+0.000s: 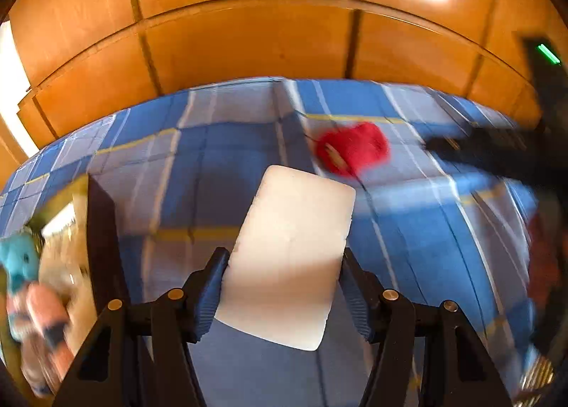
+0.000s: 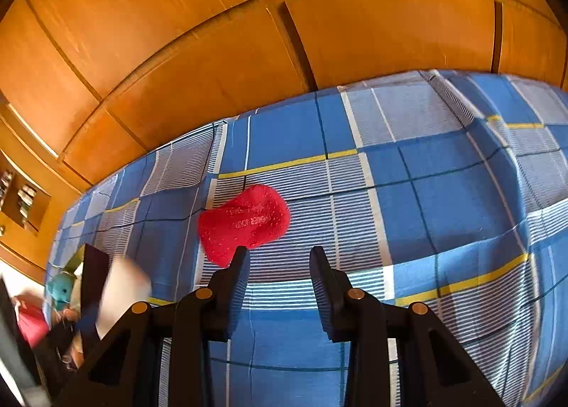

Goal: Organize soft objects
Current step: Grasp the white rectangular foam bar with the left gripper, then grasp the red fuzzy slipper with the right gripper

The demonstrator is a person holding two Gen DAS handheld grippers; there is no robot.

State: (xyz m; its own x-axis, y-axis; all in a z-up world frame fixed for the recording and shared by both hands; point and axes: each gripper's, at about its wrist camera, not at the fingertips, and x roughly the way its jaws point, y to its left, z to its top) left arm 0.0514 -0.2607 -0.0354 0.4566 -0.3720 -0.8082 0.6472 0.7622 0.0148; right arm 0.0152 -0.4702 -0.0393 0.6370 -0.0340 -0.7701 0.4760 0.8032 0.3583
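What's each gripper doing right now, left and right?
Left gripper: shut on the white foam block.
Right gripper: open, empty, above the red sock.

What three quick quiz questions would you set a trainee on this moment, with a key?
1. True or false: the left gripper is clamped on the white foam block.
2. Which thing lies loose on the plaid bedspread? A: the red soft item. B: a teal plush toy. C: a black glove.
3. What is between the fingers of the right gripper?

Key: 1 true. 2 A. 3 nothing; its jaws stand apart and empty above the bedspread.
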